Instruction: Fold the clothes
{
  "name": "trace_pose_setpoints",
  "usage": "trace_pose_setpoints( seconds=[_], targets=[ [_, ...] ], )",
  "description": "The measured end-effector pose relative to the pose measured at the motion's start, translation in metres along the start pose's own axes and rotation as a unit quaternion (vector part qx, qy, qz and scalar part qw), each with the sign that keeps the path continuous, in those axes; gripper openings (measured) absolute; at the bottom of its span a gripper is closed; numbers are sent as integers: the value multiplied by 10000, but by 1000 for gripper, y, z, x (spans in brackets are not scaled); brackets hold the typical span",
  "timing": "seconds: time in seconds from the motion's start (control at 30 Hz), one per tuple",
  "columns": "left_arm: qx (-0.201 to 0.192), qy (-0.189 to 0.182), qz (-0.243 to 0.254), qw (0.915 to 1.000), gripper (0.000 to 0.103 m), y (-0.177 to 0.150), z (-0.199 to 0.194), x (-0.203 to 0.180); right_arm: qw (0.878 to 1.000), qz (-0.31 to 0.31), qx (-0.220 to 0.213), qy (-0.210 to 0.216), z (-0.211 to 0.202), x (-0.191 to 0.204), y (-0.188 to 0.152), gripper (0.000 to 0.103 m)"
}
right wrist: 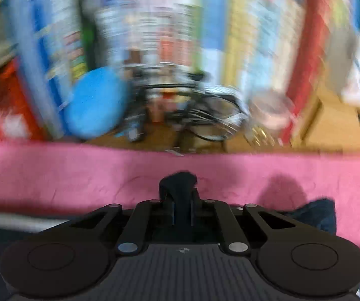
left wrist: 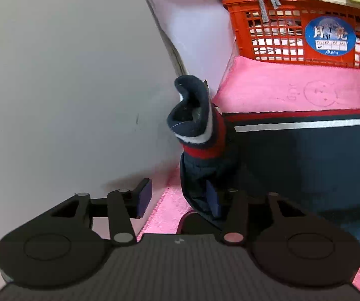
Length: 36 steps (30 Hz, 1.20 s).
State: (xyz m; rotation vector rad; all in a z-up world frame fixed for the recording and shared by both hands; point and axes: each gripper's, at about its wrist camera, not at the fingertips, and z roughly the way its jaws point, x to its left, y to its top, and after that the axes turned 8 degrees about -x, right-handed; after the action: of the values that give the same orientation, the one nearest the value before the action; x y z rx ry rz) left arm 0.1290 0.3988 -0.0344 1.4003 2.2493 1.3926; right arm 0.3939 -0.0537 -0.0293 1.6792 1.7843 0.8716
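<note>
The right gripper (right wrist: 182,213) pinches the navy garment (right wrist: 180,183) to pull it flat. The left gripper (left wrist: 180,200) fingers are apart around the sleeve (left wrist: 200,135), not squeezing.

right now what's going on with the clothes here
A person with a gripper in each hand is folding a navy garment with red and white stripes on a pink towel. The right gripper has its jaws shut on a bunched fold of the navy cloth. The left gripper is open, with a striped sleeve standing up by one of its pads, beside a white wall. An orange crate sits behind.
</note>
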Motion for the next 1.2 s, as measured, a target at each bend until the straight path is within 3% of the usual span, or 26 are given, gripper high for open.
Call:
trace_pose_setpoints(
  seconds=[0.1, 0.17, 0.23, 0.3, 0.4, 0.47, 0.57, 0.67, 0.73, 0.83, 0.9, 0.97, 1.07, 1.17, 1.2],
  targets=[
    [45, -273, -370, 9989, 46, -5, -5, 20, 9996, 98, -239, 137, -13, -1, -2, 15],
    [15, -400, -575, 9975, 44, -7, -8, 29, 9967, -154, -687, 393, -37, 17, -6, 26],
    [-63, -433, -649, 9969, 44, -10, -12, 33, 9906, -404, -1132, 648, -62, 35, -10, 60],
    [-213, -350, -546, 9977, 44, -13, -20, 32, 9813, -653, -1560, 917, -86, 54, -14, 68],
    [-590, -77, -221, 9980, 46, -18, -38, 24, 9591, -1034, -1364, 2256, -104, 109, -21, 70],
    [-802, -90, -202, 9965, 50, -20, -54, 28, 9367, -1375, -1176, 2997, -111, 152, -31, 69],
    [-966, -205, -319, 9946, 53, -21, -72, 35, 9053, -1755, -677, 3809, -113, 230, -63, 69],
    [-1054, -294, -350, 9934, 56, -23, -88, 40, 8818, -1901, 238, 4309, -102, 292, -95, 68],
    [-1116, -341, -348, 9926, 61, -24, -98, 40, 8673, -1970, 733, 4513, -108, 310, -116, 64],
    [-1202, -561, -326, 9906, 65, -24, -113, 28, 8520, -2233, 252, 4728, -151, 286, -121, 69],
    [-1293, -799, -285, 9880, 66, -22, -121, 11, 8555, -2159, -190, 4703, -179, 240, -116, 81],
    [-1390, -1180, -205, 9830, 67, -16, -135, -17, 8749, -2041, -623, 4348, -198, 183, -108, 87],
    [-1509, -1878, 47, 9705, 67, -10, -159, -69, 9204, -1879, -992, 3281, -202, 93, -105, 87],
    [-1550, -2577, 394, 9529, 68, -13, -180, -124, 9629, -1343, -876, 2170, -197, -7, -120, 87],
    [-1535, -2651, 544, 9504, 69, -15, -183, -141, 9737, -1142, -813, 1793, -195, -40, -125, 87]
  ],
)
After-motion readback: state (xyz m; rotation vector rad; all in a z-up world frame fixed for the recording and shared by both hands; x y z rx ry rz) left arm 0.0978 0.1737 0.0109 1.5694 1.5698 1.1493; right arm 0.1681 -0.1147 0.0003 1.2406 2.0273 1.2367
